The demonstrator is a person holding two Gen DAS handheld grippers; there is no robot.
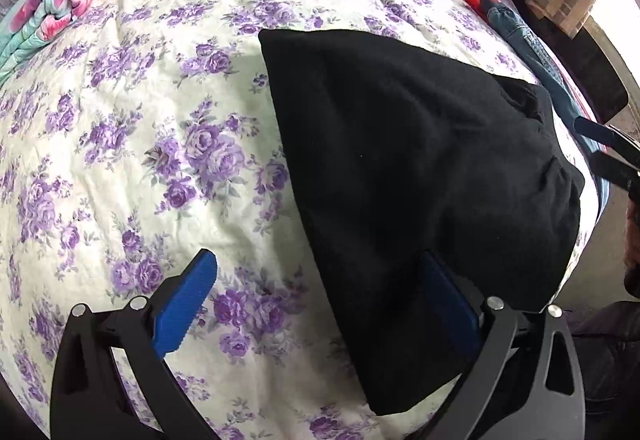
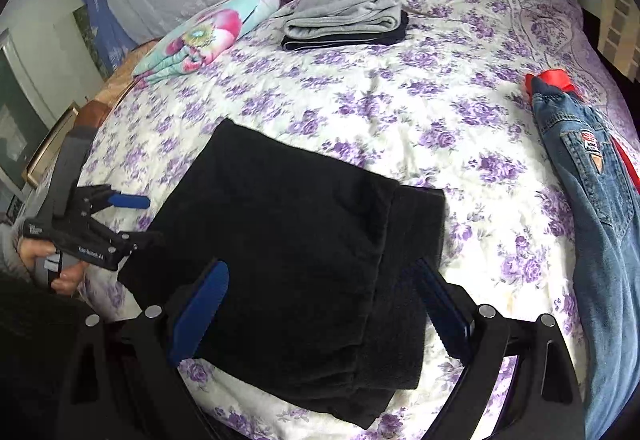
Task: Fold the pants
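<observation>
Centrally, the black pants (image 2: pixel 288 252) lie partly folded on the floral bedspread (image 2: pixel 420 112), upper layer overlapping a lower one whose edge shows toward 3 o'clock. You hold the right claw (image 2: pixel 324 300) spread wide, straddling the near end of the fabric; the left claw (image 1: pixel 320 304) is likewise spread, its right finger over the cloth's near edge at 5 o'clock. Judge the cloth soft, light and limp: it will sag and slide between layers. Pinch all layers together at a corner or folded edge. Jeans (image 2: pixel 600 224) lie at 3 o'clock, a folded stack (image 2: pixel 348 24) at 12.
</observation>
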